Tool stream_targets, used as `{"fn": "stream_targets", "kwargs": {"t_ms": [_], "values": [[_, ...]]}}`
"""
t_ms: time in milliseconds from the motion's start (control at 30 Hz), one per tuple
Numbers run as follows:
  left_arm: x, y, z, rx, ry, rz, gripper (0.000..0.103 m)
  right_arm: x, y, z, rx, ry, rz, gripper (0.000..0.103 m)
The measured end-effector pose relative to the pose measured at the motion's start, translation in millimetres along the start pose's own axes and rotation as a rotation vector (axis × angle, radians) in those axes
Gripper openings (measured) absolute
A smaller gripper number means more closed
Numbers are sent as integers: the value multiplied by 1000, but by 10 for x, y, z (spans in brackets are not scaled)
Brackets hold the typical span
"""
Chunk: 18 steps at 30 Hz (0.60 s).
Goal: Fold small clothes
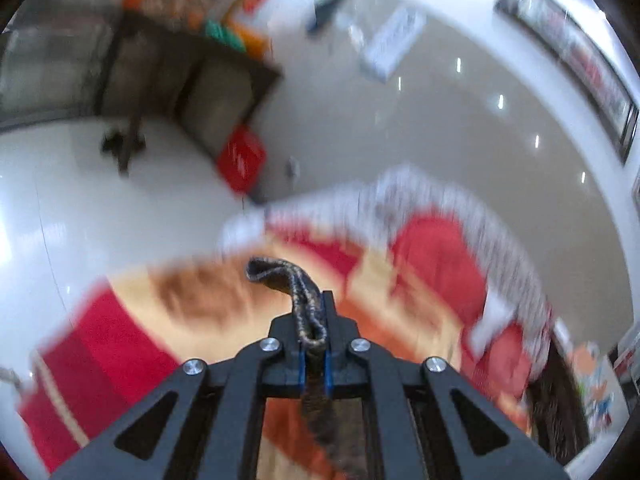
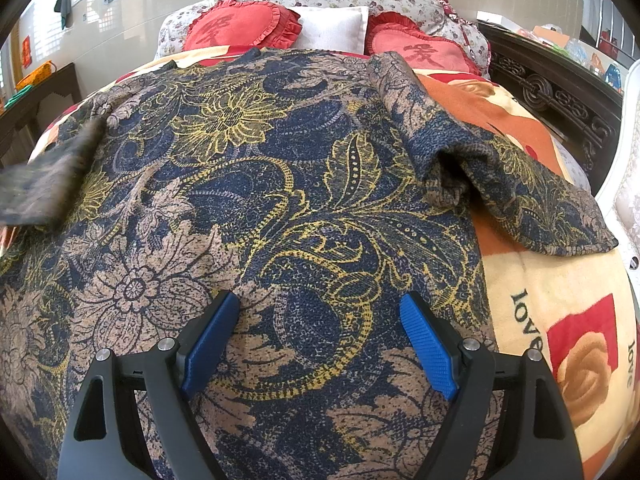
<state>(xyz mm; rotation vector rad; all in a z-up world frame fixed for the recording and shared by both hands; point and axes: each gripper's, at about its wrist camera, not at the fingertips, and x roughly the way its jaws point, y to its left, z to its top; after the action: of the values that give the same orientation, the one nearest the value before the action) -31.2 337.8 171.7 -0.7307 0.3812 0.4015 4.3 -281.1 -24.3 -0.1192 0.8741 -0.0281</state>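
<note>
Navy-and-tan floral garment point(image 2: 256, 184)

A home bedroom, shown by a bed point(image 2: 560, 280) spread with a rose blanket point(image 2: 568, 344), heart cushions point(image 2: 240, 28) and a pillow point(image 2: 332, 28) set at its head, carved dark wood point(image 2: 560, 96) seen alongside, tiled floor point(image 1: 400, 120) seen beyond

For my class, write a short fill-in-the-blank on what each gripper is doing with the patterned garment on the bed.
1. The left gripper is shut on a fold of ____.
2. The right gripper has its jaws ____.
3. The patterned garment lies on a ____.
4. The heart-shaped cushions are ____.

Missing words: fabric; open; bed; red
</note>
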Motion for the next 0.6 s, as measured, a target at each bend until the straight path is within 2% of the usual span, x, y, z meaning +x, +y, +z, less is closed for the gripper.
{"fn": "stream_targets", "kwargs": {"t_ms": [33, 133, 200, 267, 400, 533, 600], "values": [[-136, 7, 202, -2, -49, -3, 6, 0, -3, 2, 0, 0, 0, 76], [-307, -68, 550, 33, -98, -20, 6, 8, -3, 4, 0, 0, -1, 76], [-295, -169, 603, 68, -98, -28, 6, 11, -4, 6, 0, 1, 0, 77], [-162, -357, 528, 116, -54, -65, 6, -9, 2, -2, 4, 5, 1, 77], [174, -908, 43, 196, 54, -170, 6, 36, -1, 17, 8, -4, 4, 78], [628, -1685, -721, 288, 184, -290, 6, 16, -36, 1, 17, -22, 18, 78], [844, -2136, -1238, 332, 272, -365, 6, -4, -54, -8, 26, -34, 26, 78]]}}
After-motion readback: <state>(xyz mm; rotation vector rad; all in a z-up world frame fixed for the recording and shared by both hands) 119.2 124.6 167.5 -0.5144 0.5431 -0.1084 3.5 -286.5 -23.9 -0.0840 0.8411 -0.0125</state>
